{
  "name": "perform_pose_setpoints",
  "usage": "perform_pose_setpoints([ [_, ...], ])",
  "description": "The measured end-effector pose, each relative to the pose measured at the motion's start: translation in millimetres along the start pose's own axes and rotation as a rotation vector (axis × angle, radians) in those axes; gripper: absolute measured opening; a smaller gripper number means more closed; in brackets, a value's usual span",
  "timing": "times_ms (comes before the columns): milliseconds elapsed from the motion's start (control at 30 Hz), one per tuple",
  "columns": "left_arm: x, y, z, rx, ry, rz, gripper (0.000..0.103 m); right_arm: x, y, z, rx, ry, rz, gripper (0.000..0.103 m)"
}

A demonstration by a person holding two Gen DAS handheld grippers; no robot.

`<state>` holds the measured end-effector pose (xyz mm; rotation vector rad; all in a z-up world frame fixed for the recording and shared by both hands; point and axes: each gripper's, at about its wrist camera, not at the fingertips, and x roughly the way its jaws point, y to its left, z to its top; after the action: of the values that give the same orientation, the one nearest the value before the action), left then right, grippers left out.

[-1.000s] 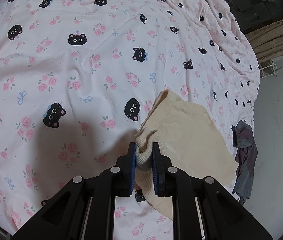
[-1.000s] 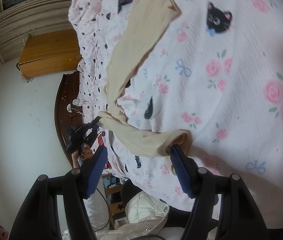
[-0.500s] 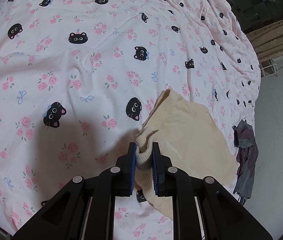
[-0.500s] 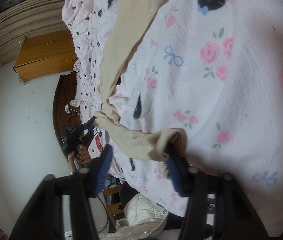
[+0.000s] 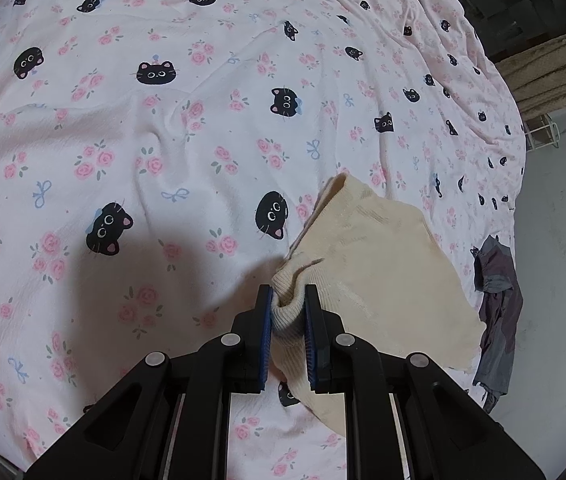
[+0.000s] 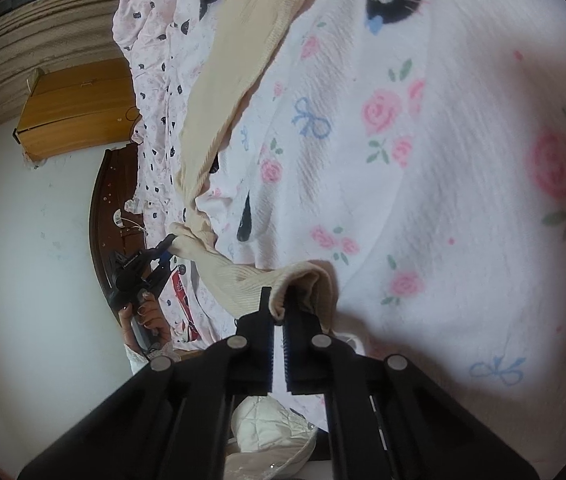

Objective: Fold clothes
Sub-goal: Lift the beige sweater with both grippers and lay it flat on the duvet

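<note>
A cream ribbed knit garment [image 5: 379,264] lies on a pink bedsheet [image 5: 171,128] printed with black cats and roses. My left gripper [image 5: 288,300] is shut on its bunched ribbed edge near the bed's front. In the right wrist view the same cream garment [image 6: 223,92] stretches up across the sheet [image 6: 443,160]. My right gripper [image 6: 279,304] is shut on another ribbed corner of it. Further left in that view, the left gripper [image 6: 165,246], held in a hand [image 6: 149,318], pinches the far end.
A grey garment [image 5: 497,312] hangs over the bed's right edge above a pale floor. A wooden cabinet [image 6: 71,108] and a dark headboard [image 6: 103,208] stand beside the bed. A white quilted item [image 6: 267,428] lies below my right gripper.
My right gripper's jaws have closed from wide apart onto the garment's ribbed corner. The left gripper has kept its grip and stayed still.
</note>
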<state>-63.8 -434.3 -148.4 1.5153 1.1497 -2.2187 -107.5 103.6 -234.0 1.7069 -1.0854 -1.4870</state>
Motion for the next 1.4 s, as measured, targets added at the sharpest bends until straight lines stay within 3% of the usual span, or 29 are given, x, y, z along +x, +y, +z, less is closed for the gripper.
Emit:
perform_pose_setpoints([
  [700,-22.9,-10.7,4.0,-0.040,0.012,-0.062,0.011,-67.2,63.8,17.5,-0.126,-0.103,0.081,0.004],
  [967,-18.0,-30.8,24.0,-0.049,0.018,-0.064,0.011,-103.9,90.3,51.7,-0.160,-0.176,0.087,0.004],
  [1400,24.8,-58.0,61.0,-0.072,0.065,-0.024,0.011,-100.3,75.4,114.8,-0.098,-0.200,0.042,0.004],
])
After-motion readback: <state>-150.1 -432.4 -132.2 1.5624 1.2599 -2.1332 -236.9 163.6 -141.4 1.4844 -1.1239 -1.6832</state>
